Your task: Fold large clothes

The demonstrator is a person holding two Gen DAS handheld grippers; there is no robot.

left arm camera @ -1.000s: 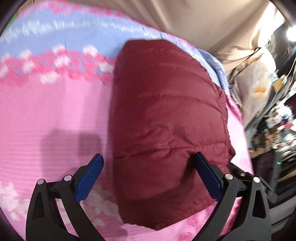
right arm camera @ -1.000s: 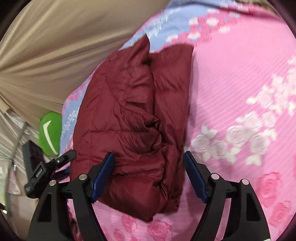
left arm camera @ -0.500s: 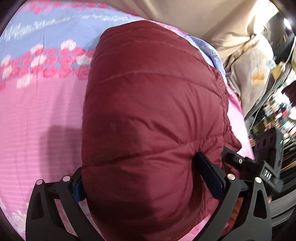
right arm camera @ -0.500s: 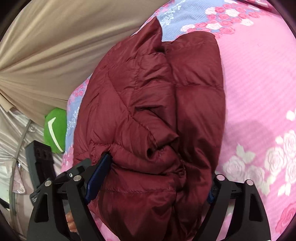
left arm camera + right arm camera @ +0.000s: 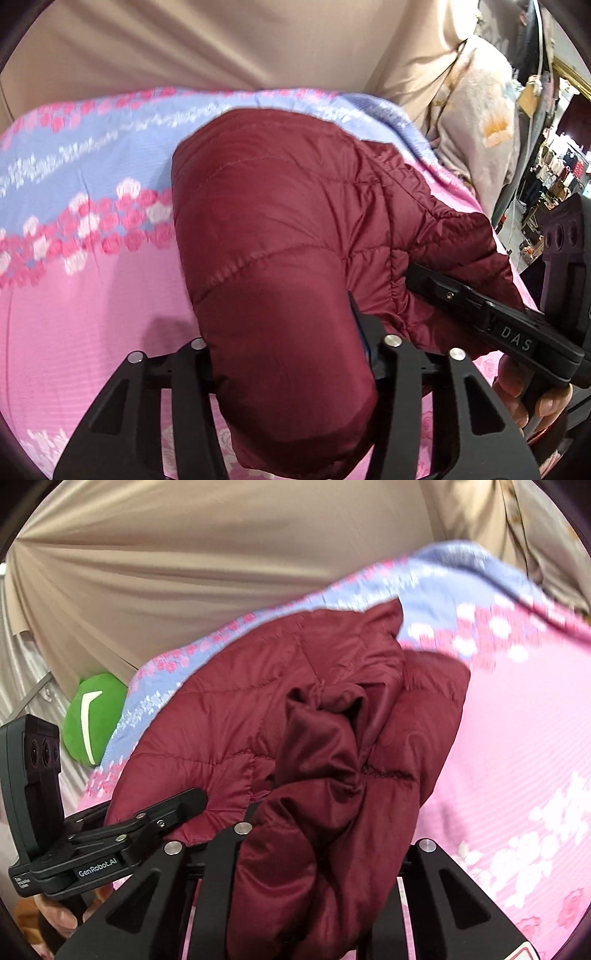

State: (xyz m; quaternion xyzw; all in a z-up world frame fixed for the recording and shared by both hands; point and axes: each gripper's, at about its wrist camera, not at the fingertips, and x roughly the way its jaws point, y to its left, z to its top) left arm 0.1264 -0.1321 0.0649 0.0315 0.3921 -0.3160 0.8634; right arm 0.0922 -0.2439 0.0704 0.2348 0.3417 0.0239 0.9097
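One dark red quilted puffer jacket (image 5: 280,236) lies bunched on a bed spread with a pink and lilac bedsheet printed with roses (image 5: 85,295), near the edge that meets a beige draped curtain (image 5: 207,44). No container shows in either view.

The left gripper (image 5: 280,354) has just been closing its jaws, and they now stand at a middling width, pressed into a thick roll of the jacket's near end; the padded cloth bulges out between the black arms and hides the pads. In the left wrist view the right gripper (image 5: 491,317) reaches in from the right side and bites the jacket's crumpled edge, with the fingers of a person's hand (image 5: 532,398) wrapped under its handle.

The right gripper (image 5: 325,842) has likewise just been closing; its jaws are narrow, squeezing a gathered wad of the jacket (image 5: 332,746) that spills over the frame. In that view the left gripper (image 5: 173,808) comes in from the left, clamped on the jacket's hem.

One green plush ball with a white stripe (image 5: 92,720) sits beyond the bed's corner against the curtain. Two grippers, one jacket, one bed.
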